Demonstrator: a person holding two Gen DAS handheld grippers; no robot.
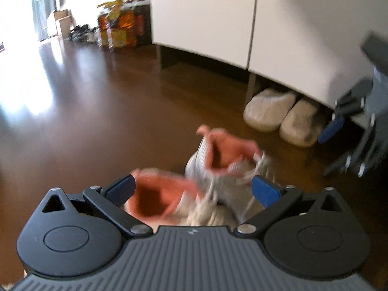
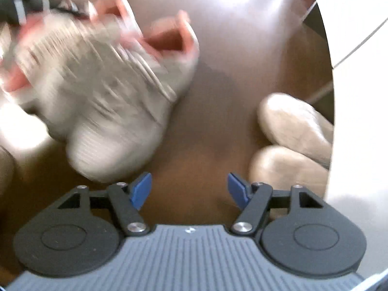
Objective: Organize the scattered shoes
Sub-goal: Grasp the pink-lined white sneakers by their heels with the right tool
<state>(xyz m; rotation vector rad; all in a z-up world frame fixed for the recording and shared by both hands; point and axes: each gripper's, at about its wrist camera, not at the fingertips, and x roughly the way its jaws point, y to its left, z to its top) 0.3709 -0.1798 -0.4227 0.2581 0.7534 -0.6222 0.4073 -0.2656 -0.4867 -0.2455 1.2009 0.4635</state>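
Note:
Two grey knit sneakers with pink lining lie together on the dark wood floor. The near sneaker (image 1: 155,201) and the far sneaker (image 1: 218,155) both sit between the wide jaws of my left gripper (image 1: 193,189). Its blue pads are close to their outer sides, but blur hides whether they press. In the right wrist view the same sneakers (image 2: 109,92) are smeared at upper left. My right gripper (image 2: 189,189) hangs over bare floor, open and holding nothing. It also shows at the right edge of the left wrist view as the right gripper (image 1: 335,145). A beige slipper pair (image 1: 283,116) rests half under the cabinet.
A white cabinet (image 1: 206,12) on legs stands at the back, with a low gap beneath it. The slippers (image 2: 291,131) lie just right of my right gripper, by the cabinet (image 2: 351,72). Oil bottles (image 1: 118,29), cardboard boxes (image 1: 60,21) and dark shoes (image 1: 80,32) stand far left.

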